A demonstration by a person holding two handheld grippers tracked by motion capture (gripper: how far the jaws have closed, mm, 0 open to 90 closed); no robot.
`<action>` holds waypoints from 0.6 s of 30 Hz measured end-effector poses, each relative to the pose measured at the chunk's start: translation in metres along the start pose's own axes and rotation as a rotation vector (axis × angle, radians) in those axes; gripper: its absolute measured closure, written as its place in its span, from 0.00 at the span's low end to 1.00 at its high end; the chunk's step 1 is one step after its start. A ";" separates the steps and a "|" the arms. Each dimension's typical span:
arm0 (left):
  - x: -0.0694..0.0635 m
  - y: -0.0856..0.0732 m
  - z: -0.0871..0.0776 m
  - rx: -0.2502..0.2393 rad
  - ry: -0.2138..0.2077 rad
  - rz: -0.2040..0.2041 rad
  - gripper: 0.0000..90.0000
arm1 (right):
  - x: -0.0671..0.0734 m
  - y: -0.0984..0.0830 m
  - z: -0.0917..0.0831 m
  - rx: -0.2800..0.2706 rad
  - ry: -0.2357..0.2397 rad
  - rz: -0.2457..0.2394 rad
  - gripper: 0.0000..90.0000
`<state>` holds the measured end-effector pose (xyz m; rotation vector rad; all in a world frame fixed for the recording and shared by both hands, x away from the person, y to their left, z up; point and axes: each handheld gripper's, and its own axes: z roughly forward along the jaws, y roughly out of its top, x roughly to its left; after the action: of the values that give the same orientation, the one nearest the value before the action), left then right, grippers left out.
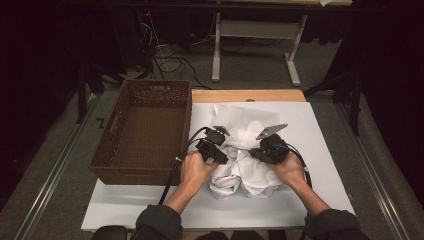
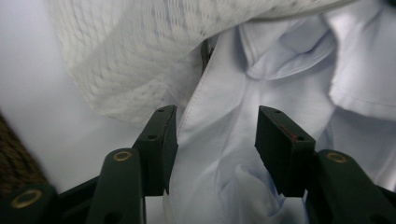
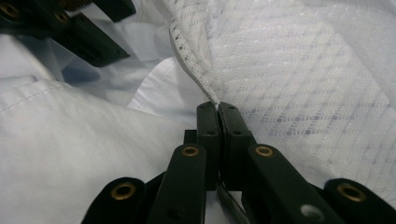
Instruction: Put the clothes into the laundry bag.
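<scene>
In the high view, a person's two hands come in from the bottom edge, each holding a black gripper over a heap of white clothing in the middle of the white counter [image 1: 320, 150]. The left gripper [image 1: 216, 136] sits at the heap's left edge, the right gripper [image 1: 256, 151] near its middle, and the two are close together. The heap is a smooth white shirt [image 1: 245, 177], bunched up nearest the person, with a white mesh laundry bag [image 1: 240, 120] spread out behind it. A brown woven basket [image 1: 145, 130] stands on the counter just left of the clothing, beside the left hand [image 1: 195, 167]. The right hand [image 1: 290, 170] rests at the heap's right side.

In the left gripper view, the left gripper [image 2: 217, 140] has its jaws apart, with a fold of the shirt [image 2: 224, 154] lying between them; the pads do not press on the cloth. The mesh bag [image 2: 135, 60] hangs over the shirt above and to the left, and a sliver of the basket [image 2: 14, 154] shows at the left edge.

In the right gripper view, the right gripper [image 3: 218, 109] has its jaws together, clamped on the zippered edge of the mesh bag [image 3: 299, 74], which spreads up and to the right. The shirt [image 3: 84, 154] lies below and to the left, and the left gripper's jaws reach in at the top left corner.
</scene>
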<state>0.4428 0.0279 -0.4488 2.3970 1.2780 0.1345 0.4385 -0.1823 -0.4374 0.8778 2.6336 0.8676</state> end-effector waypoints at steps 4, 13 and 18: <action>0.004 0.001 0.010 0.032 -0.012 -0.025 0.55 | -0.001 0.000 -0.002 -0.003 0.018 0.018 0.99; 0.005 -0.003 0.015 0.019 -0.044 -0.015 0.75 | -0.002 0.000 -0.003 -0.011 0.024 0.013 0.99; 0.002 -0.005 0.016 -0.004 -0.114 0.010 1.00 | -0.002 0.001 -0.004 -0.023 0.034 0.022 0.99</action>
<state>0.4444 0.0270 -0.4653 2.3711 1.2134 0.0038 0.4390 -0.1849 -0.4331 0.8953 2.6424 0.9239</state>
